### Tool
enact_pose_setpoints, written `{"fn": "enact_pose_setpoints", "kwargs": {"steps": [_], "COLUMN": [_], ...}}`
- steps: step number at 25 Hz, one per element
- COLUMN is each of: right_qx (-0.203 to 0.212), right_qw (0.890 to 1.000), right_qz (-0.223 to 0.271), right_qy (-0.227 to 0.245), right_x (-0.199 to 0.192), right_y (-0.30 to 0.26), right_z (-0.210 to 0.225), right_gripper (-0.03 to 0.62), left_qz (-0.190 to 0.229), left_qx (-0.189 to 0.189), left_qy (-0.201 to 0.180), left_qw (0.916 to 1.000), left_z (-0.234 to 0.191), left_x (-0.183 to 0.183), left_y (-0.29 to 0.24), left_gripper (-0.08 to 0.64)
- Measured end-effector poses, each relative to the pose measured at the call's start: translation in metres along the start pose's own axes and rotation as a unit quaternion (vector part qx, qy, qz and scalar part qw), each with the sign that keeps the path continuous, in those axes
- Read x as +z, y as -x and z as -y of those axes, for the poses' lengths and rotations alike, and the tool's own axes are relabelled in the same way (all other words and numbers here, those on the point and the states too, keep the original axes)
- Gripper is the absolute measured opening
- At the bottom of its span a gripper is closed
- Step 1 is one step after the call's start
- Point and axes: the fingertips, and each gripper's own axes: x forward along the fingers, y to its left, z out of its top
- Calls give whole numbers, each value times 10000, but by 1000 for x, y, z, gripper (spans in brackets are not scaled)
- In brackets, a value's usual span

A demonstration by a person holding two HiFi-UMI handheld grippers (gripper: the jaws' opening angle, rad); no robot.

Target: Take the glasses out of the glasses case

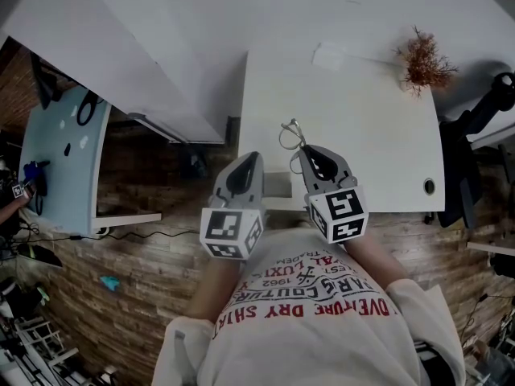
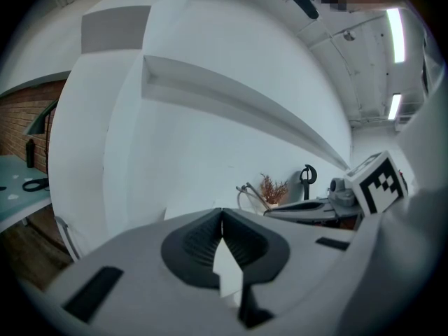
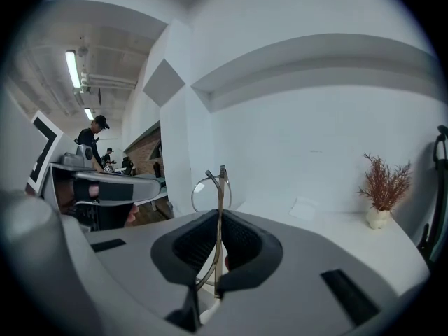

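My right gripper is shut on thin wire-framed glasses, which stick out past its tip above the near part of the white table. In the right gripper view the glasses stand edge-on, one arm pinched between the dark pads. My left gripper hovers just off the table's left front corner, jaws shut with nothing between them. From the left gripper view the glasses show ahead of the right gripper. A small grey object, perhaps the case, lies at the table's front edge between the grippers.
A dried plant in a small white pot stands at the far right of the table, with a white sheet beside it. A black chair is at the right. A light blue table stands far left.
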Motion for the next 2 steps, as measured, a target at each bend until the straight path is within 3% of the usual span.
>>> {"fn": "enact_pose_setpoints", "kwargs": {"steps": [2], "right_qx": [13], "right_qw": [10000], "right_qz": [-23], "right_qy": [15], "right_x": [-1], "right_y": [0], "right_z": [-1], "right_gripper": [26], "left_qz": [0], "left_qx": [1], "left_qy": [-5], "left_qw": [10000], "left_z": [1], "left_x": [0], "left_y": [0], "left_gripper": [8]}}
